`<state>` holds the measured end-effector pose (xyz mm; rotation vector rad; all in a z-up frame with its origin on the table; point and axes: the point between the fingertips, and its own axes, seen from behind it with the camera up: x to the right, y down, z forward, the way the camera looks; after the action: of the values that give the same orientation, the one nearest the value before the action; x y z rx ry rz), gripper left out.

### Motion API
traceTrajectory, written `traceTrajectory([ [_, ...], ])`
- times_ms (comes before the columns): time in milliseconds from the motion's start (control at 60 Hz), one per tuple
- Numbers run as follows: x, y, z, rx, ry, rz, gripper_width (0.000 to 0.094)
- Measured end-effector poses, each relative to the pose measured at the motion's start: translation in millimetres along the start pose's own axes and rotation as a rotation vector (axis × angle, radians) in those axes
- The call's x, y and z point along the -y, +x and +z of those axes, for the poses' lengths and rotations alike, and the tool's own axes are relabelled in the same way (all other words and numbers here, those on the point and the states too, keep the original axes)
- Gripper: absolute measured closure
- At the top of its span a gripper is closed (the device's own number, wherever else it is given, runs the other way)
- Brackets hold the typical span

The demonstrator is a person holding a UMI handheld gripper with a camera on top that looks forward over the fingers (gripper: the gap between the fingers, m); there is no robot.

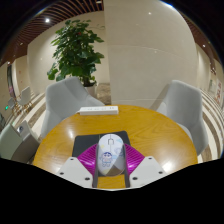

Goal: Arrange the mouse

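Note:
A white mouse [109,153] with a small printed mark on its back sits between my two fingers, its nose pointing away from me. My gripper [109,159] is shut on the mouse, with the magenta pads [88,155] pressing on both of its sides. Just beyond and partly under the mouse lies a black mouse mat [92,141] on the round wooden table [160,130]. The mouse's underside is hidden, so I cannot tell whether it touches the mat.
A flat white keyboard-like object [98,109] lies at the table's far edge. Two light grey chairs stand behind the table, one at the left [62,98] and one at the right [183,103]. A tall green plant [77,50] stands beyond them.

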<state>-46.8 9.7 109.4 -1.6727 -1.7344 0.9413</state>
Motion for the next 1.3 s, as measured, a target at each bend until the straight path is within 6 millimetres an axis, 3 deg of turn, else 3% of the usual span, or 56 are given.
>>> traceTrajectory([
  [83, 3.9, -24.1, 38.5, 0.005, -0.019, -0.007, 0.0565],
  [283, -42.3, -44.3, 113.8, -0.033, -0.112, -0.049, 0.0565],
  [383, -66.6, -42.9, 129.3, -0.061, -0.151, -0.039, 0.0546],
  [483, -64.1, -42.6, 134.6, -0.081, -0.136, -0.027, 0.0460],
  [517, -65.4, -42.9, 132.1, -0.082, -0.144, -0.015, 0.0418],
  [550, -64.9, -42.4, 129.7, -0.083, -0.148, -0.006, 0.0284],
  [617, -60.6, -42.0, 116.4, -0.081, -0.154, 0.006, 0.0050],
  [717, -57.8, -39.3, 79.2, -0.076, -0.172, 0.024, 0.0079],
  [833, -62.4, -35.9, 2.6, -0.064, -0.193, 0.004, 0.0077],
  [967, -90.7, -37.6, -78.7, -0.019, -0.250, -0.025, 0.0080],
  [1050, -106.2, -33.4, -116.6, -0.011, -0.262, -0.042, 0.0077],
  [1167, -127.7, -22.6, -151.4, -0.020, -0.275, -0.035, 0.0078],
  [1300, -147.8, -16.6, -168.0, -0.013, -0.291, -0.032, 0.0077],
])
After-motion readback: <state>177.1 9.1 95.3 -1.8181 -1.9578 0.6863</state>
